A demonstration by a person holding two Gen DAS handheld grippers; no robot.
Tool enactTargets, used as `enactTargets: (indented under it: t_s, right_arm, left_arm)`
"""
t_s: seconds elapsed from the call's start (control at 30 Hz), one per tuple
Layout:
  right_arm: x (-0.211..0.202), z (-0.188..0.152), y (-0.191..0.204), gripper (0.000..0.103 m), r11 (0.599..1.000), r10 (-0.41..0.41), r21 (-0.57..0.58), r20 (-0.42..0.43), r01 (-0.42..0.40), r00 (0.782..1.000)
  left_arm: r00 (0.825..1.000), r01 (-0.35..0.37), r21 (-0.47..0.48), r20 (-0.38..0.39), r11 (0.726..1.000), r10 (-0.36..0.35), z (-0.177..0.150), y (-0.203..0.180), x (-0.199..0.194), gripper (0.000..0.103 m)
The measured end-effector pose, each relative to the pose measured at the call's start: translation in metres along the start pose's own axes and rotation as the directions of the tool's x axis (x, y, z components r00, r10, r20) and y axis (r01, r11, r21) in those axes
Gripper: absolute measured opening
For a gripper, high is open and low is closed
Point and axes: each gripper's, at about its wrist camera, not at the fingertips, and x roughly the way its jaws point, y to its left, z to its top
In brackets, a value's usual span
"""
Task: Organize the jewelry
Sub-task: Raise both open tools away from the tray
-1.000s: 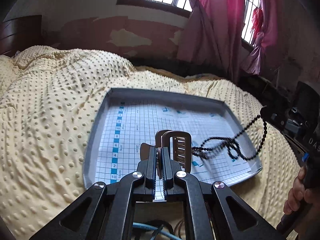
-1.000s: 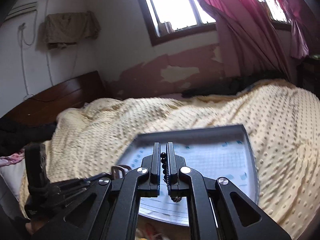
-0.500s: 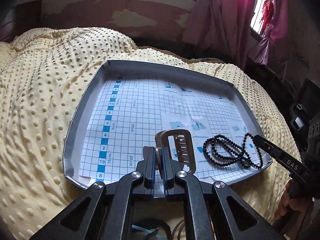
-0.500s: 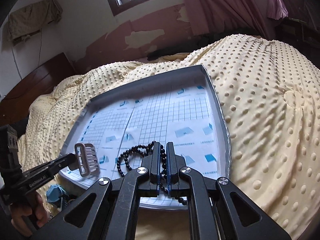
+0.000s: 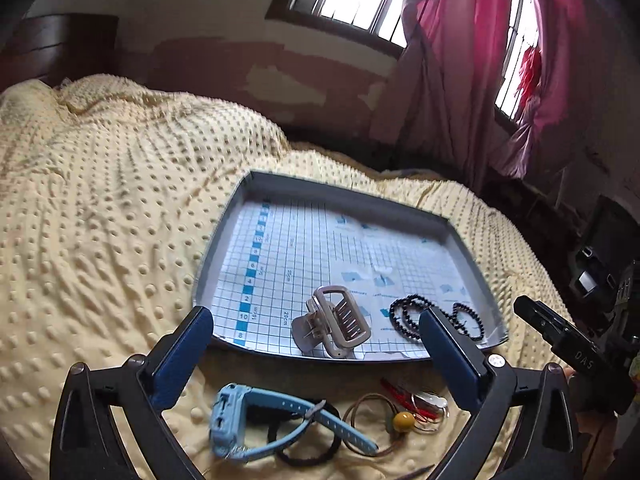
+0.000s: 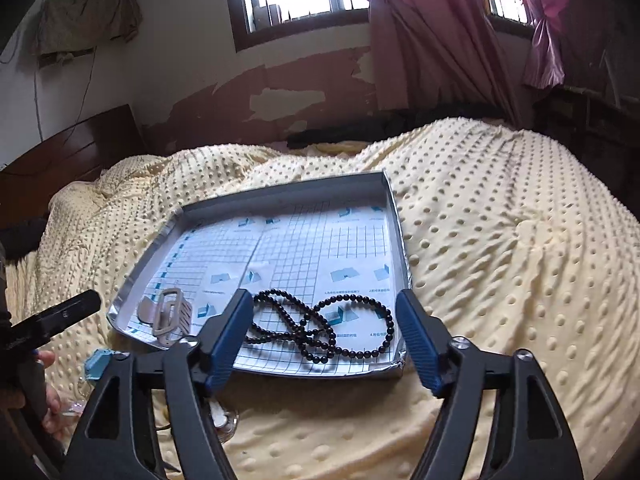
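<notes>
A grey tray [image 5: 464, 236] [image 6: 394, 216] lined with gridded paper lies on the yellow bed cover. Near its front edge rest a beige hair claw clip [image 5: 334, 326] [image 6: 166, 314] and a black bead necklace [image 5: 408, 314] [image 6: 320, 328]. My left gripper [image 5: 316, 334] is open, held just in front of the clip with nothing between its fingers. My right gripper [image 6: 324, 334] is open too, its blue pads either side of the necklace without touching it.
On the cover in front of the tray lie a light blue watch [image 5: 256, 420], a black hair tie [image 5: 308, 454], a cord with a yellow bead [image 5: 402, 420] and red-and-clear trinkets [image 5: 420, 398]. A person's hand [image 6: 44, 392] shows at far left. Pink curtains [image 5: 472, 64] hang behind.
Both grippers have opened and pulled back. The claw clip and the bead necklace now lie loose on the tray's front part.
</notes>
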Motion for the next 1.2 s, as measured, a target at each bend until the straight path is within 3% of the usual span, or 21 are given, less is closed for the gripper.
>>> enactTargets:
  t_s: [0.1,0.17,0.43,0.53,0.83,1.0,1.2]
  right_arm:
    - [-0.024,0.001,0.009,0.096,1.000,0.027,-0.016,0.043,-0.026,0.999]
    - [-0.042,-0.001,0.015,0.102,0.999,0.040,-0.019,0.080,-0.039,0.996]
    - [-0.099,-0.039,0.035,0.102,0.994,0.097,0.040,0.147,-0.103,0.984]
    - [-0.114,-0.058,0.043,0.102,0.995,0.083,0.038,0.141,-0.089,0.986]
    - [-0.126,-0.094,0.047,0.102,0.993,0.102,0.046,0.045,-0.104,0.994]
    - [-0.115,-0.108,0.055,0.102,0.994,0.113,0.015,-0.051,-0.112,0.992]
    - [-0.105,-0.114,0.068,0.102,0.996,0.071,-0.047,-0.102,-0.076,0.992]
  left_arm:
    - [0.997,-0.001,0.037,0.071,0.999,-0.002,-0.005,0.000,-0.031,0.103]
    - [0.994,-0.021,0.063,0.110,0.998,0.014,-0.008,0.000,-0.052,0.103]
    - [0.984,-0.020,0.090,0.176,0.996,0.004,-0.032,0.008,-0.117,0.103]
    - [0.981,-0.022,0.093,0.194,0.995,0.004,-0.045,0.012,-0.136,0.103]
    - [0.988,-0.061,0.095,0.149,0.994,0.047,-0.080,0.027,-0.158,0.103]
    - [0.993,-0.085,0.070,0.082,0.994,0.079,-0.097,0.042,-0.147,0.103]
    - [0.991,-0.132,0.079,0.004,0.988,0.132,-0.108,0.049,-0.130,0.103]
